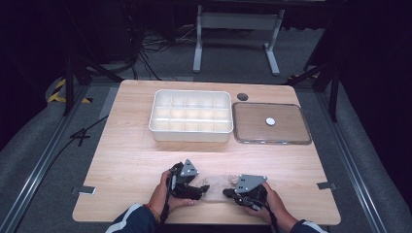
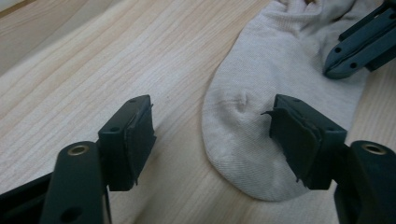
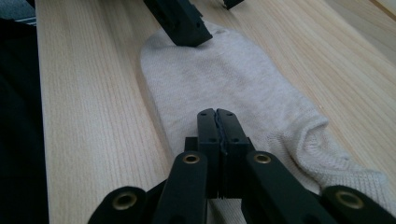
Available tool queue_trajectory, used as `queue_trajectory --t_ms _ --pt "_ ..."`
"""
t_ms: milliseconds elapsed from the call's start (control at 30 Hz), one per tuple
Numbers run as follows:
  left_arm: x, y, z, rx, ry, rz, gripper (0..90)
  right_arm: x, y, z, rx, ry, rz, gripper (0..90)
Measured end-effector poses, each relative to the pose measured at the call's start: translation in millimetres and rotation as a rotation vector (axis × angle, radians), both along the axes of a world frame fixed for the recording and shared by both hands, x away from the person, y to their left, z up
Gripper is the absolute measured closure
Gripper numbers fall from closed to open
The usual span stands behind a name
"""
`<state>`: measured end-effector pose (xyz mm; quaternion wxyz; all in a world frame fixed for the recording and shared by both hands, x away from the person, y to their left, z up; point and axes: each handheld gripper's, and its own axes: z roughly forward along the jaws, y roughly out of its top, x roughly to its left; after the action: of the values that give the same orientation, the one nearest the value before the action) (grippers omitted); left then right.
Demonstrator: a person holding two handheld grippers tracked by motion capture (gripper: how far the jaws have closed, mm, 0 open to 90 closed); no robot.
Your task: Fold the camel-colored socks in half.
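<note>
1. left gripper (image 2: 212, 135): jaws wide apart, straddling the toe end of the sock (image 2: 275, 98); pads clear of the cloth.
2. sock: flat on the table (image 2: 93, 70), near edge, between both grippers.
3. right gripper (image 3: 217, 116): jaws pressed together over the sock; cannot tell if cloth is pinched.

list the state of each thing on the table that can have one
sock: flat on the table, unfolded
left tongs: open, one jaw over the sock's toe
right tongs: shut, pointing along the sock; whether they pinch cloth is unclear
white tray: compartments empty
clear lid: off, lying flat beside the tray
</note>
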<state>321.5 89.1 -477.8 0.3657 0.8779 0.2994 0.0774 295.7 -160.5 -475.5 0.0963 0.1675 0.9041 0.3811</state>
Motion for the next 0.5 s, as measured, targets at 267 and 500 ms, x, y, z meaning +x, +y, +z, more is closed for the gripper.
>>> queue_trajectory --t_ms 267,500 --pt "2.0 -2.7 1.7 0.038 0.007 -0.012 26.1 0.2 -0.3 -0.2 0.005 0.003 0.002 89.8" --pt "1.4 -3.4 7.0 0.051 0.034 -0.077 55.0 -1.0 0.8 -0.4 -0.001 -0.012 0.006 89.9"
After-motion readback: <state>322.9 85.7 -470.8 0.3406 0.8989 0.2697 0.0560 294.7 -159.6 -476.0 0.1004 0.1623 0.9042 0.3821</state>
